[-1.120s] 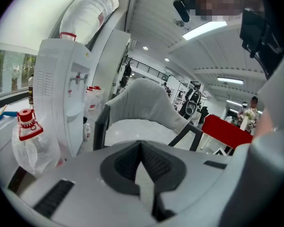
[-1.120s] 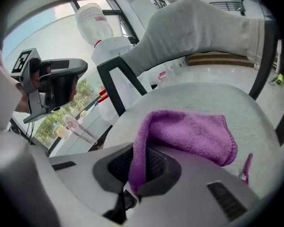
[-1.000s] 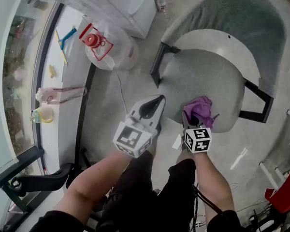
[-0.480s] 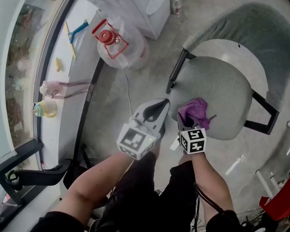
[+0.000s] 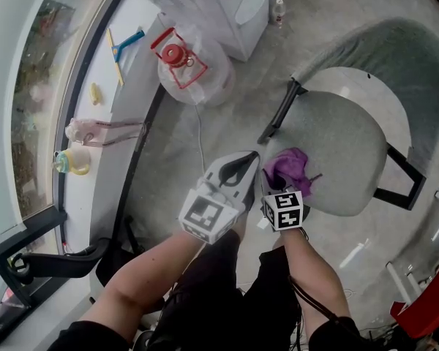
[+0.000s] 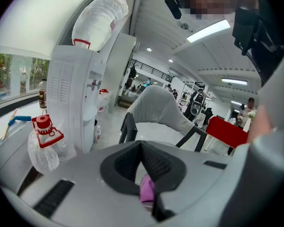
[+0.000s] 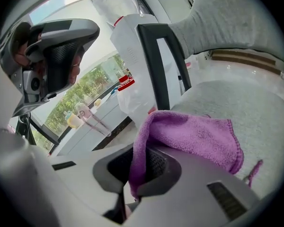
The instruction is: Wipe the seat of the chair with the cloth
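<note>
The grey chair seat lies right of centre in the head view, with its padded backrest beyond. A purple cloth rests on the seat's near left edge. My right gripper is shut on the cloth, which drapes over its jaws onto the seat. My left gripper hovers just left of the seat edge, jaws shut and empty. In the left gripper view, the left gripper points at the chair, with a sliver of the cloth showing below.
A clear water jug with a red cap stands by a white dispenser left of the chair, a small bottle behind. A window ledge holds a squeegee and a yellow cup. A red object is at lower right.
The right gripper has dragged the purple cloth across the seat toward its near left edge. The left gripper has stayed shut beside it. The head view has shifted slightly.
</note>
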Motion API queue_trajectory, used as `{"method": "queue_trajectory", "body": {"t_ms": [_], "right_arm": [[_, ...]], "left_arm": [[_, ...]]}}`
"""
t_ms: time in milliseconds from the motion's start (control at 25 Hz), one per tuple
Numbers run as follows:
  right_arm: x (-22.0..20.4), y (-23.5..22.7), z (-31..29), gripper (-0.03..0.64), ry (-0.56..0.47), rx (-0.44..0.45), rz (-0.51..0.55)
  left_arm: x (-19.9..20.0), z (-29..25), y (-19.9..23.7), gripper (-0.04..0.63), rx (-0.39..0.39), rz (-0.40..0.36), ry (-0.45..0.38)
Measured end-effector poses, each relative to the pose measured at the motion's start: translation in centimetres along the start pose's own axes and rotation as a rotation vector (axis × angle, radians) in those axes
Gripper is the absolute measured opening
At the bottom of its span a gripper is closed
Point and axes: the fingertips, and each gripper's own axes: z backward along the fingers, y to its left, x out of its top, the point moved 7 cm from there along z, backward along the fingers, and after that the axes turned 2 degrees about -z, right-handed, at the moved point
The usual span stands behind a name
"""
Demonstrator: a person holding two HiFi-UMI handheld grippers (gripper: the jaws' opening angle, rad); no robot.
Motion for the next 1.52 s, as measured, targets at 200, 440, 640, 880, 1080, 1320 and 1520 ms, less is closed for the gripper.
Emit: {"method": "queue_trajectory", "body": {"t_ms": [200, 440, 640, 880, 1080, 1320, 1520], "right_arm": [[1.8, 1.3, 0.1, 0.017, -0.048, 0.054, -0.039], [4.6, 1.5, 3.8, 0.017, -0.158, 0.07, -0.067], [6.7, -0.7, 9.5, 0.017, -0.283, -0.03, -0.17], [7.1, -4.8, 16.4, 0.017, -0.368, -0.182, -0.243], [6.3, -10.3, 21.2, 0.017, -0.423, -0.329, -0.271], [2.0, -18.2, 25.4, 0.017, -0.375, -0.494, -0.282], [-1.1, -22.9, 26.5, 0.017, -0.296, -0.561, -0.301]], "left_arm": [[0.7, 0.6, 0.1, 0.006, -0.013, -0.001, -0.005], [2.1, 0.1, -0.4, 0.006, -0.033, -0.005, -0.014], [4.7, -0.9, -1.6, 0.007, -0.083, -0.018, -0.022], [6.9, -2.8, -4.3, 0.006, -0.184, -0.065, -0.018], [7.7, -4.9, -6.4, 0.006, -0.234, -0.088, -0.021], [6.7, -7.7, -9.8, 0.006, -0.257, -0.105, 0.017], [6.5, -9.2, -12.1, 0.006, -0.244, -0.095, 0.029]]}}
